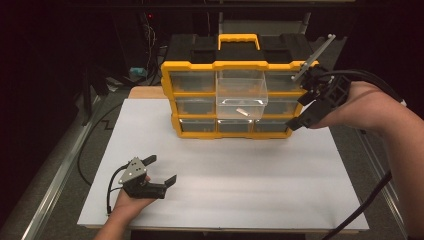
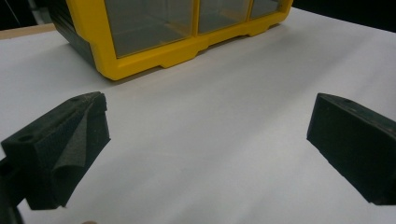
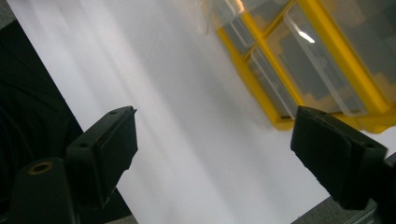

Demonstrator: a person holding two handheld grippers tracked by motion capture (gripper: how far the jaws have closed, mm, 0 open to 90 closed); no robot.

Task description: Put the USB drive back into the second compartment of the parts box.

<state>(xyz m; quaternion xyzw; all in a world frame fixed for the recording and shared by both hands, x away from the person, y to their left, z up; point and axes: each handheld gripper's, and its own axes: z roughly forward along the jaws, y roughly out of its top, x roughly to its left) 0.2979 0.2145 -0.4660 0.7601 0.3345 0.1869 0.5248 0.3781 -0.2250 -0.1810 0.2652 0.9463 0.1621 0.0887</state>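
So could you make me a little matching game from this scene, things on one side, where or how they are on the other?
Things:
1. left claw
2. right claw
3. clear drawer
4. small pale piece

Places or states:
A. pulled out of the yellow organizer
B. lying inside the pulled-out drawer
C. open, low over the white board
D. open, beside the organizer's right end

Pairs: 1-C, 2-D, 3-A, 4-B

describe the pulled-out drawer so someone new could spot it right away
On the white board stands a yellow-framed organizer with three rows of clear drawers. The open drawer is the centre one: unlike its shut neighbours, it juts toward the person and holds a small pale piece.
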